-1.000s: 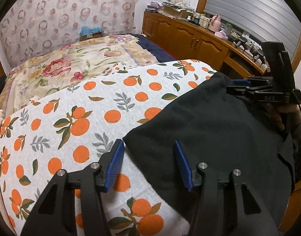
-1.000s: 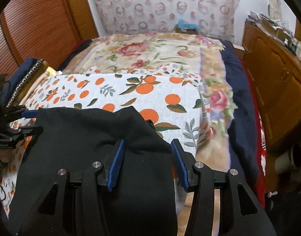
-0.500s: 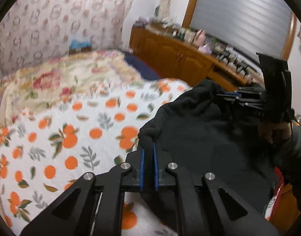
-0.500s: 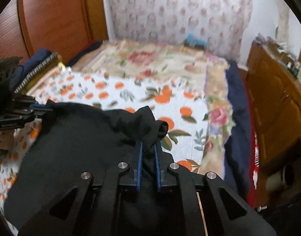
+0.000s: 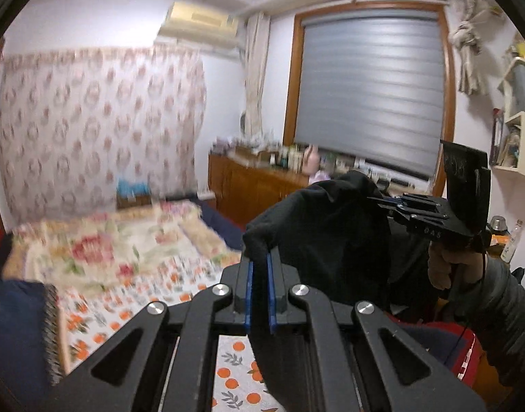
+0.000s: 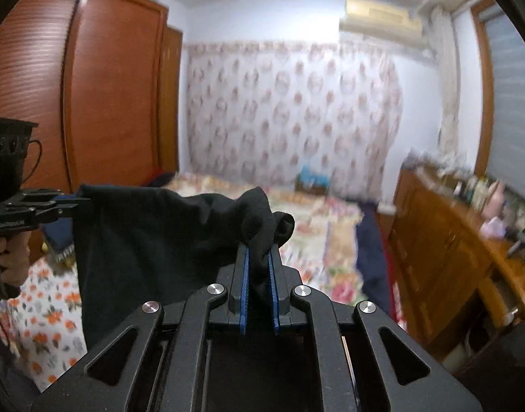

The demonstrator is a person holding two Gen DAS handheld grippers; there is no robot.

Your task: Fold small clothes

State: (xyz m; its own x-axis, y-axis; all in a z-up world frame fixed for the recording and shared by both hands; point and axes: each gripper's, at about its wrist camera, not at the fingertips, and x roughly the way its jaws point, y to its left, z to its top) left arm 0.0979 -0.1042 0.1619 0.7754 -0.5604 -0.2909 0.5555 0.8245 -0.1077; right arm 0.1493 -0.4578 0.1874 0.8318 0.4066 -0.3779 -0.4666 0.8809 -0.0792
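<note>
A black garment [image 5: 324, 240] hangs in the air between my two grippers, lifted off the bed. My left gripper [image 5: 259, 261] is shut on one top corner of it. My right gripper [image 6: 259, 257] is shut on the other top corner, with the cloth [image 6: 152, 240] draping down to the left. In the left wrist view the right gripper [image 5: 382, 202] shows at the right, pinching the cloth. In the right wrist view the left gripper [image 6: 80, 201] shows at the left edge, holding the far corner.
The bed below has an orange-print sheet [image 5: 235, 377] and a floral quilt [image 5: 101, 250]. A wooden dresser [image 6: 444, 240] with clutter stands on the right. A wooden wardrobe [image 6: 73, 103] stands left. Dark folded items [image 5: 19, 326] lie at the bed's left.
Both grippers closed on the garment's corners while it lay on the bed, then lifted it high. Both views now tilt up toward the walls and window.
</note>
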